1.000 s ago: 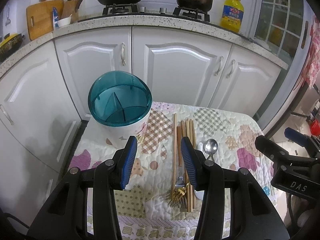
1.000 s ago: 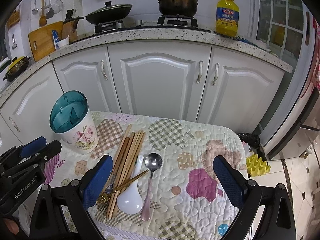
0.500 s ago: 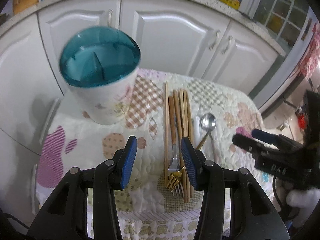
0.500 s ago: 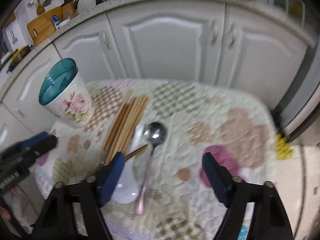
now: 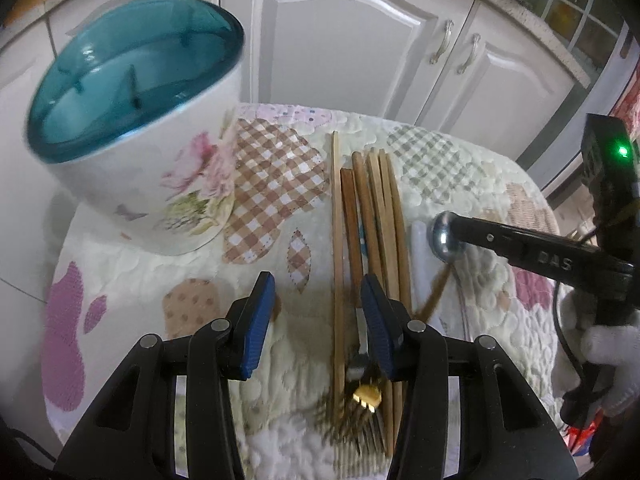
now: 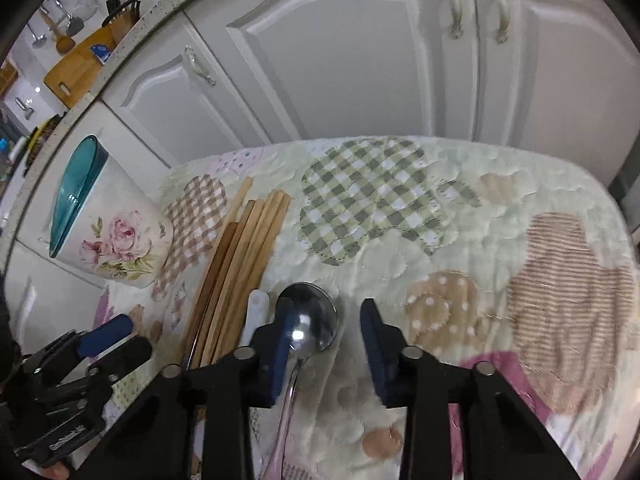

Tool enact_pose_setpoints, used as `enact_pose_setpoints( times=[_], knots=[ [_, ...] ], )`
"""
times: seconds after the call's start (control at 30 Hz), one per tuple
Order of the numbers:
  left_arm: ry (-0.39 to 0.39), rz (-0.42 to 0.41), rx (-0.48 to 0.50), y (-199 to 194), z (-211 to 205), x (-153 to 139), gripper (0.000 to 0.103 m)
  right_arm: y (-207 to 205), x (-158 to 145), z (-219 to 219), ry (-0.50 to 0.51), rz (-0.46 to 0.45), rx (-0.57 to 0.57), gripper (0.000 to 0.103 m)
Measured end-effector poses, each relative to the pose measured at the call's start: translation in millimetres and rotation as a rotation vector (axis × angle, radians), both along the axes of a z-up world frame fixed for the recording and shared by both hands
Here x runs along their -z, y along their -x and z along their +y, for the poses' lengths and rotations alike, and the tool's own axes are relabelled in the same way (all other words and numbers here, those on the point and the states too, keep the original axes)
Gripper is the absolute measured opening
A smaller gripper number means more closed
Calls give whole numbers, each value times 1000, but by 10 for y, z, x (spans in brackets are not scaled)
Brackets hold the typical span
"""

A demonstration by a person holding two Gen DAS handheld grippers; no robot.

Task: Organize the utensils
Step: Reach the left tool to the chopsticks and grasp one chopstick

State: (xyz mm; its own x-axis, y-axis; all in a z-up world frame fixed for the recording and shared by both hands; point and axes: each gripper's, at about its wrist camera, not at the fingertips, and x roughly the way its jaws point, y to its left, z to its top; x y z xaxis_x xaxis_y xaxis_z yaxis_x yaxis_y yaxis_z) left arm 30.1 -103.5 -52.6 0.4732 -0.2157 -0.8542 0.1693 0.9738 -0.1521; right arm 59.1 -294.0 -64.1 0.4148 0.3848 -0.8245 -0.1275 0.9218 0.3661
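Chopsticks (image 5: 372,216) lie on the quilted counter (image 5: 480,184) lengthwise ahead of the left gripper (image 5: 316,320), jaws apart straddling their near ends, while the right gripper (image 6: 324,336), also apart, hovers over the metal spoon (image 6: 310,320) beside them.

Even, soft indoor lighting; shadows are faint. Strong fisheye curvature bends the cabinet doors (image 6: 360,52), with black vignetting at frame corners. Motion blur softens the fork (image 5: 366,392) at lower centre. Glare spots the metal spoon (image 6: 310,320) bowl.
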Motion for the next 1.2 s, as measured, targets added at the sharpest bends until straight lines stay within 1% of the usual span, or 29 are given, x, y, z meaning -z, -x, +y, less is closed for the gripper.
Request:
enact_pose_setpoints(
  times=[0.07,0.1,0.13,0.17,0.23,0.3,0.33,0.37,0.43,0.5,0.57,0.77,0.83,0.97,1.1,1.13,1.17,1.2],
  knots=[
    [9,10,9,-74,-36,42,38,-29,46,-18,-51,3,-23,20],
    [15,18,16,-111,-56,70,38,-46,64,-15,-58,2,-31,18],
    [15,31,17,-146,-71,103,34,-50,80,-8,-55,0,-37,12],
    [18,50,15,-183,-76,143,26,-55,102,-3,-50,0,-42,8],
    [49,55,7,-226,-56,159,23,-48,116,-16,-56,-8,-47,6],
    [58,66,8,-263,-55,175,12,-25,80,-37,-65,-22,-46,4],
    [63,86,14,-282,-57,202,9,-9,59,-53,-65,-29,-47,3],
    [78,93,20,-280,-50,211,7,5,43,-76,-64,-32,-48,3],
    [65,102,31,-249,-75,224,4,40,14,-130,-66,-35,-43,3],
    [46,94,48,-180,-84,210,4,83,-16,-181,-60,-37,-37,2],
    [44,96,56,-95,-22,205,4,165,-38,-278,-70,-31,-28,2],
    [56,118,43,167,194,197,4,420,-46,-527,-79,0,-3,2],
    [55,132,52,311,264,189,4,498,-38,-590,-106,16,-2,2],
    [31,151,86,598,364,176,4,628,-3,-538,-127,47,-58,2],
    [4,146,99,640,353,126,5,696,74,-448,-129,88,-112,2],
    [-3,133,97,611,343,105,10,698,78,-442,-131,83,-109,5],
    [-10,114,95,569,329,81,16,695,78,-437,-133,79,-108,12],
    [-13,99,95,522,309,58,19,685,77,-430,-124,76,-102,16]
  ],
)
